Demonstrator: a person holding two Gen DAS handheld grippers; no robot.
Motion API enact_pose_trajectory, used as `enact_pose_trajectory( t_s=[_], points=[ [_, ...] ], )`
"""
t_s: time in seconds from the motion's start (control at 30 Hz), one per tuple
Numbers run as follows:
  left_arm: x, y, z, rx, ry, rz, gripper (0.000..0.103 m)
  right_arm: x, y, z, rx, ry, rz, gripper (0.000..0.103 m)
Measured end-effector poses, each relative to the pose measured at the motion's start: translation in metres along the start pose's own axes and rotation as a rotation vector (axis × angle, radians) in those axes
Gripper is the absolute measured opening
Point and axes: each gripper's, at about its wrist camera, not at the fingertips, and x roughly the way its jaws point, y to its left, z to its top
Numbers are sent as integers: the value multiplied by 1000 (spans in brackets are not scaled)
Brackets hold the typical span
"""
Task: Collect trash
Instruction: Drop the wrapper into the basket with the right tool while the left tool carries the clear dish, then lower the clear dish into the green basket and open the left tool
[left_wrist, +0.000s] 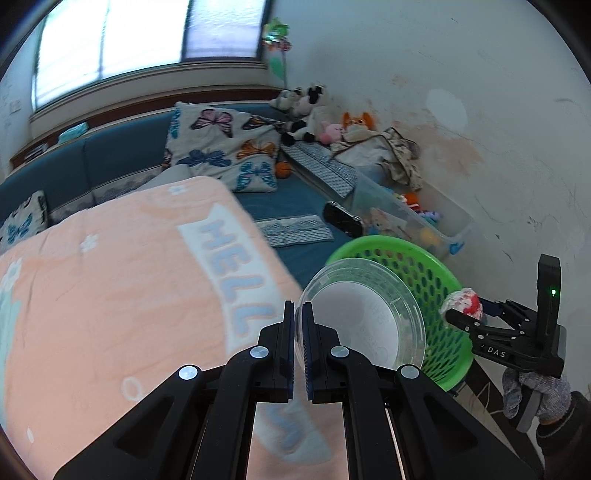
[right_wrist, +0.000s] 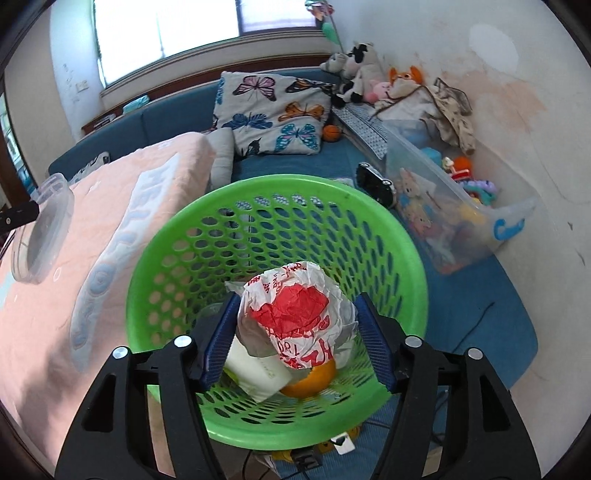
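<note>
Trash: three items catalogued, namely a clear plastic container, a crumpled red-and-white wrapper and the litter already lying in the green basket.
Pink blanket (left_wrist: 122, 280): lay at far left over the bed, pale lettering across it.
Left gripper (left_wrist: 298, 314): fingers were pressed nearly together, pinching the rim of the clear plastic container.
Clear plastic container (left_wrist: 364, 321): round, empty, held tilted on edge, above the blanket's edge and just beside the basket rim; in the right wrist view it appeared at far left (right_wrist: 40, 229), well apart from the basket.
Green basket (right_wrist: 391, 229): perforated, round, stood between the bed and the blue mat; its contents were a white packet (right_wrist: 255, 376) and an orange (right_wrist: 314, 380) at the bottom.
Crumpled red-and-white wrapper (right_wrist: 295, 314): was between the right gripper's blue pads, over the basket opening; contact with both pads could not be confirmed.
Right gripper (right_wrist: 295, 325): fingers were spread about the wrapper's width; seen from the left wrist view (left_wrist: 463, 314) with the wrapper at its tips.
Clear toy bin (right_wrist: 443, 206): stood at right against the wall, full of toys.
Butterfly pillow (right_wrist: 273, 114): lay behind, on the blue couch.
</note>
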Motion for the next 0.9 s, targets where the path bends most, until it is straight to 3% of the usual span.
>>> enact_pose_trajectory(
  t_s=[0.57, 0.9],
  points=[
    [68, -72, 3, 89, 89, -43, 4, -41, -25, -22, 47, -47, 34, 68],
    [98, -85, -8, 97, 148, -42, 4, -48, -24, -36, 55, -46, 52, 68]
  ],
)
